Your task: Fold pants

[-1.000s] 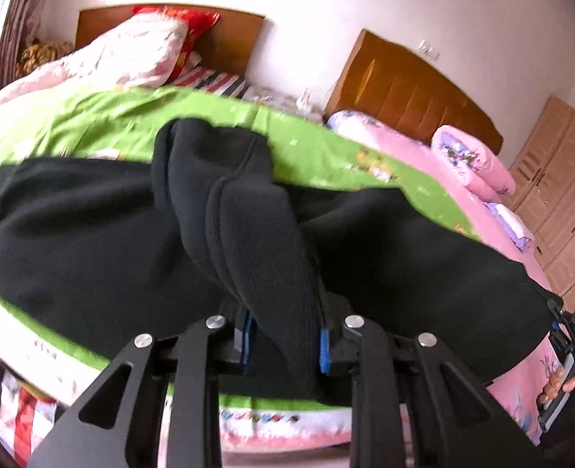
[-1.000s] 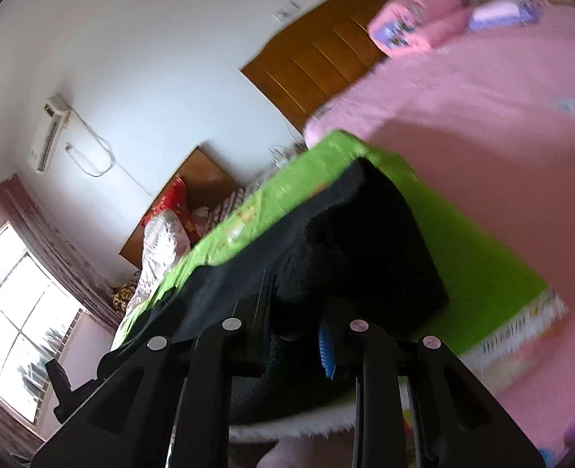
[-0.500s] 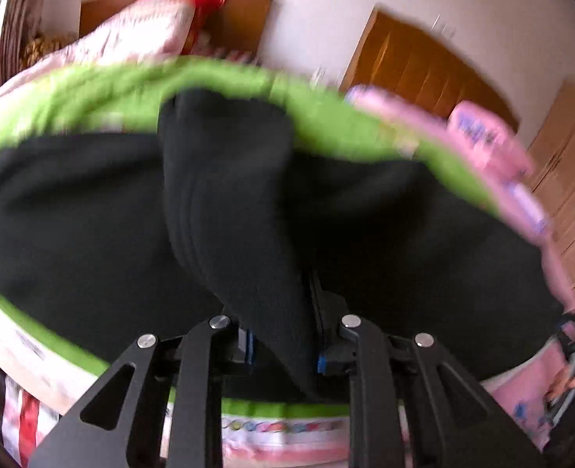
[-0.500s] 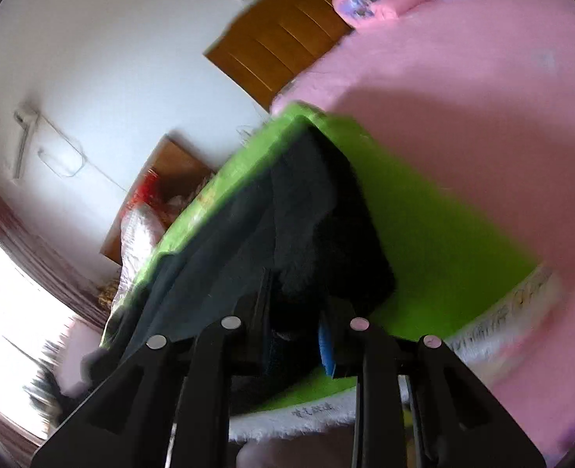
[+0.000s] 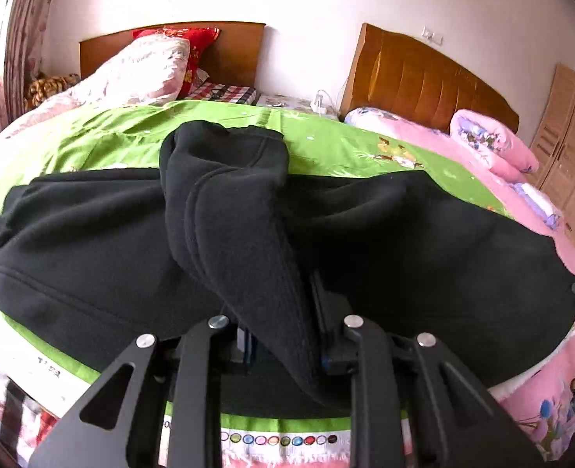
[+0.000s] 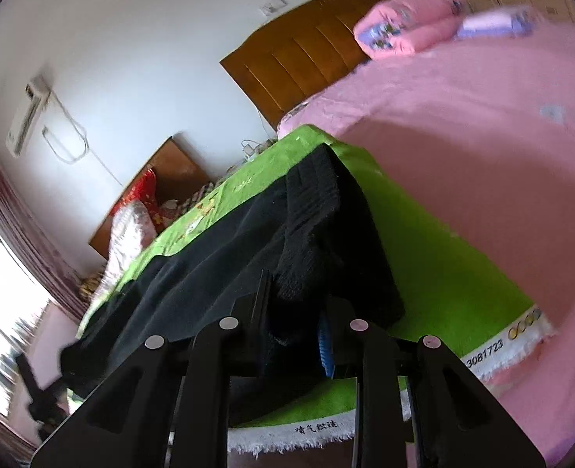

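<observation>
The black pants are spread across the middle of the left wrist view, lying on a green blanket on the bed, with one bunched length of fabric raised from the upper centre of the frame down to the lower centre. That raised fold is pinched by the left tool, whose jaws are pressed onto the cloth. In the right wrist view, the pants run from the lower left towards the centre of the frame, and a thick ribbed end is clamped by the right tool, its jaws closed on the fabric.

Several failures can be judged likely from here. The fleece looks thick and bulky, so only the outer layer may be held; if the layers are pulled unevenly, the inner layer could slide out and the fold would be spoiled. If the two tools are moved at different rates, the cloth between them could be twisted or dragged into wrinkles. The green blanket may also be caught and hauled along, since it lies directly under the pants. The right wrist view is tilted and slightly blurred, so how much cloth is gripped there cannot be told.
</observation>
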### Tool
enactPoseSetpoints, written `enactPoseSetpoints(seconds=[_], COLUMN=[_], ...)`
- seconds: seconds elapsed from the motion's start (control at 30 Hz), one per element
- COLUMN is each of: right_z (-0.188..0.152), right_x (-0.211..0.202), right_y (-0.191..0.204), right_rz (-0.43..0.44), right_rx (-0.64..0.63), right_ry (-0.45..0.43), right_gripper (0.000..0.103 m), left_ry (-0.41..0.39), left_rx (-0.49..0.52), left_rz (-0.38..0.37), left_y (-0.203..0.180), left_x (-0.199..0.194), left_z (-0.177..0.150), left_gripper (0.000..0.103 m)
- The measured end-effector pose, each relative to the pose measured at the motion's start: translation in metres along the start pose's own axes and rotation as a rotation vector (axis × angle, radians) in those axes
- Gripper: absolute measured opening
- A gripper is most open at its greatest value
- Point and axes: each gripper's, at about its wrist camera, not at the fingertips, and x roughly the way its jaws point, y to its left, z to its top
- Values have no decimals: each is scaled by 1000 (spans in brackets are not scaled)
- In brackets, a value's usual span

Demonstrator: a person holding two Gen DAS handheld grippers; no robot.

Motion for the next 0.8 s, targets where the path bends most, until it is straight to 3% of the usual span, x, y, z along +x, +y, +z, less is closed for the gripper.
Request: enactPoseSetpoints(seconds=[0.07,0.17,0.27,0.3,0.33,0.37,0.4,0.47,0.6,0.7,0.8], right_z=[-3,-3,2,4,7,8,9,13,7,-4,-6], right_x=[2,0,-7,-12,-20,-26,-33,-40,-19,26,65], right_y=[-7,-10,-8,-6,-3,1,7,31,95,140,169], right_rz=[-6,-22,-57,-85,-134,-174,-204,-261,-229,-201,-181], right_rx=[2,-17,-25,-32,-51,-77,-114,-234,-468,-642,-749], right_ry=[-9,-11,0,-9,-27,-48,-75,-107,-56,72,164], right_gripper=[25,28,39,50,71,81,88,88,88,88,88], left_ry=[61,44,22,-1,-32,-61,-87,-163,-187,-91,-10], left_rx=[-9,33,66,64,65,68,69,88,194,352,471], left_rz=[23,43,130,153,194,238,273,318,183,57,-1], left_y=[3,1,2,4,7,9,10,5,-38,-93,-132], left_x=[14,15,9,3,-4,-11,-16,-32,-42,-16,20], left_z=[-7,-12,-9,-8,-6,-2,2,12,35,47,57], left_gripper=[26,32,81,83,83,88,93,97,101,101,101])
